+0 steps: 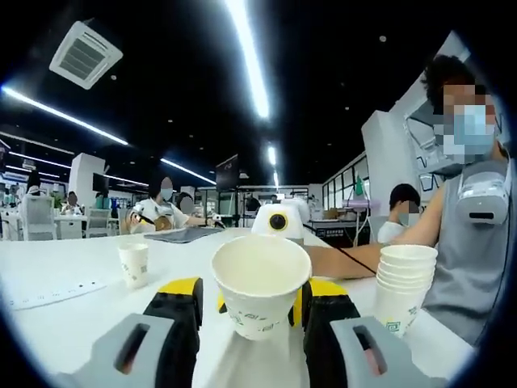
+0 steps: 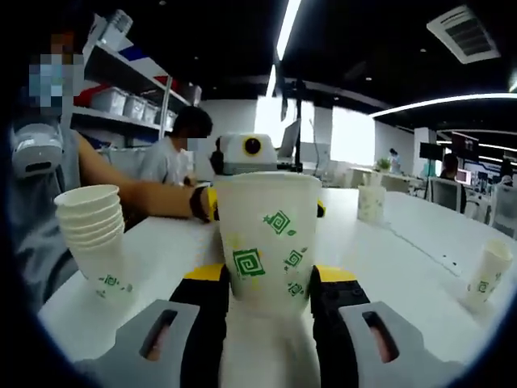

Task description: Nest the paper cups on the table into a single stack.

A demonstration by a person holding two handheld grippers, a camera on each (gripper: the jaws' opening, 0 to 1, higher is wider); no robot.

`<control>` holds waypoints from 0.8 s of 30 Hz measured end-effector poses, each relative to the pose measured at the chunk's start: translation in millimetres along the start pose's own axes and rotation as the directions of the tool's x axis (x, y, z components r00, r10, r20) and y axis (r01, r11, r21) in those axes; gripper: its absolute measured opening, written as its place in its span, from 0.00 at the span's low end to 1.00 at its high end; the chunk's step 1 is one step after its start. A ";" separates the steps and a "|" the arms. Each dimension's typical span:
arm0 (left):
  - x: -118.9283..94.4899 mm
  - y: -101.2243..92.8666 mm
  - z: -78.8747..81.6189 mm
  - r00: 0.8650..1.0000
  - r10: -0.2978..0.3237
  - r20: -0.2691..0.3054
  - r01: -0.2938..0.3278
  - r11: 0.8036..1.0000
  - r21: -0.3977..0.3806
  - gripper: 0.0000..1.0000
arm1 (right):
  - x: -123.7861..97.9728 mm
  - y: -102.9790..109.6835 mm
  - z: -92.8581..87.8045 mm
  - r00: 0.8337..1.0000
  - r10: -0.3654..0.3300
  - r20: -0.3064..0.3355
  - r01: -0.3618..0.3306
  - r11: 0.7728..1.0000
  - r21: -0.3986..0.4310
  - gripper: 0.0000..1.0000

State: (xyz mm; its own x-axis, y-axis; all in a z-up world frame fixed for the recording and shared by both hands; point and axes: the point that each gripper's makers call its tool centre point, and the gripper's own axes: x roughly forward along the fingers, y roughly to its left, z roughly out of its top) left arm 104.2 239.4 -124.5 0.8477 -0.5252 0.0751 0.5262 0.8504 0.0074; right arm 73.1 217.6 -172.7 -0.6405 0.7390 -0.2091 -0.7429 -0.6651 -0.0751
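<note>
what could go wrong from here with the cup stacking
The cup sits between jaws of both grippers, the left gripper and the right gripper, facing each other; squeezing from two sides might crumple the thin paper. The stack stands near the table edge, so a nudge while nesting may tip it off.

The base of the held paper cup (image 1: 260, 283) is hidden between the left gripper (image 1: 251, 309) tips. Print on the stack of cups (image 1: 401, 287) is too small to be read. In the right gripper view, a far cup (image 2: 489, 275) is blurred, and part of the opposite gripper (image 2: 251, 153) is masked behind the cup rim.
</note>
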 end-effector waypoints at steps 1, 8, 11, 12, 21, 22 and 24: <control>0.9 -0.7 -0.9 1.000 -0.001 -0.004 0.001 1.000 0.003 0.52 | 1.9 0.2 -2.6 1.000 0.003 -0.011 -0.003 1.000 -0.003 0.42; 2.8 0.0 -6.7 0.999 0.003 -0.035 -0.003 1.000 0.021 0.53 | 2.1 -3.7 -11.8 0.999 0.003 -0.042 -0.004 1.000 -0.005 0.43; 2.7 2.3 -12.0 0.998 0.014 -0.059 -0.013 0.999 0.031 0.52 | -0.4 -7.8 -13.6 0.999 -0.001 -0.042 0.001 1.000 0.006 0.48; 2.9 3.5 -14.0 0.998 0.019 -0.067 -0.017 0.999 0.037 0.52 | -0.4 -8.3 -13.7 0.999 -0.003 -0.042 0.003 1.000 0.009 0.50; 2.4 2.8 -15.6 0.997 0.021 -0.075 -0.018 0.999 0.041 0.52 | -0.6 -13.1 -12.9 0.999 -0.004 -0.041 0.004 1.000 0.002 0.50; 2.2 2.5 -15.2 0.997 0.021 -0.074 -0.018 0.999 0.039 0.52 | -1.1 -13.9 -12.7 0.999 -0.005 -0.039 0.005 1.000 0.002 0.50; 1.7 2.0 -13.6 0.998 0.019 -0.067 -0.017 0.999 0.033 0.53 | -2.7 -17.6 -9.9 1.000 -0.012 -0.023 0.012 1.000 0.004 0.51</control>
State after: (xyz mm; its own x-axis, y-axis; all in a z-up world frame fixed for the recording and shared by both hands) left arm 107.6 239.8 -137.9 0.8604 -0.5096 0.0081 0.5089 0.8599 0.0393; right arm 89.8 226.3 -180.5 -0.6271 0.7439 -0.2309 -0.7512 -0.6560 -0.0732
